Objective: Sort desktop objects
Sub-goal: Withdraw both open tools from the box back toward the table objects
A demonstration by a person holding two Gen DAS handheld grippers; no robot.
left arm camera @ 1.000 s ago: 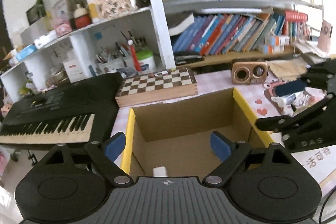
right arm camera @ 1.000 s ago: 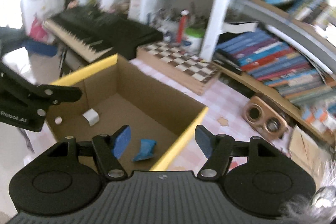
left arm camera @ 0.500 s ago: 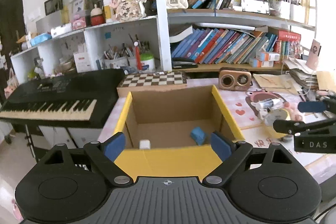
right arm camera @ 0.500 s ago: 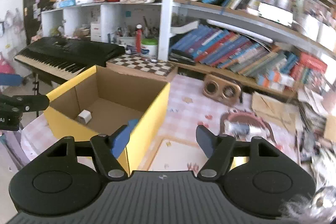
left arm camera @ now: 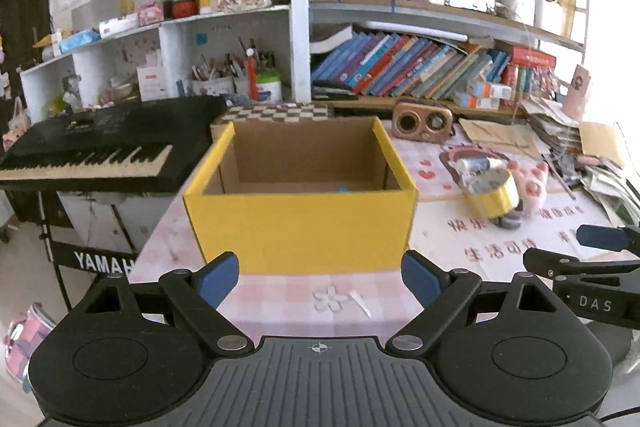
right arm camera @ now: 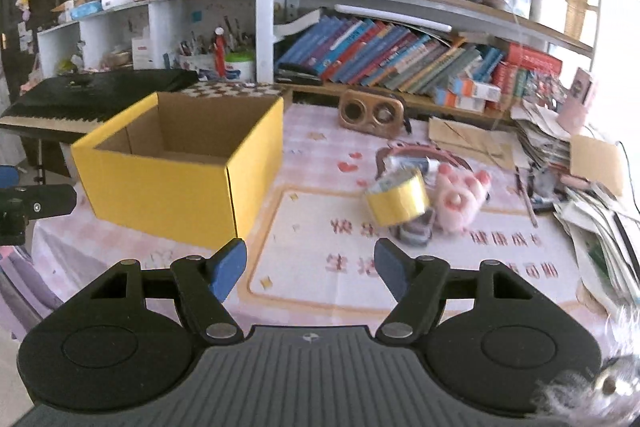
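Observation:
A yellow cardboard box (left arm camera: 300, 219) stands open on the pink checked tablecloth; it also shows in the right wrist view (right arm camera: 160, 195). A bit of a blue object (left arm camera: 342, 189) peeks over its front wall. A yellow tape roll (right arm camera: 398, 201), a pink plush toy (right arm camera: 460, 201) and a small tube (right arm camera: 412, 161) lie right of the box. My left gripper (left arm camera: 320, 277) is open and empty in front of the box. My right gripper (right arm camera: 310, 265) is open and empty, above the mat in front of the tape roll.
A black keyboard (left arm camera: 92, 143) stands left of the table. A chessboard box (left arm camera: 276, 113) and a wooden speaker (right arm camera: 370, 113) sit behind the box. Bookshelves (right arm camera: 400, 55) fill the back. Paper stacks (right arm camera: 580, 187) crowd the right edge.
Both grippers have pulled back and down from above the box to the table's front. The right one has swung right, toward the tape roll and plush toy.

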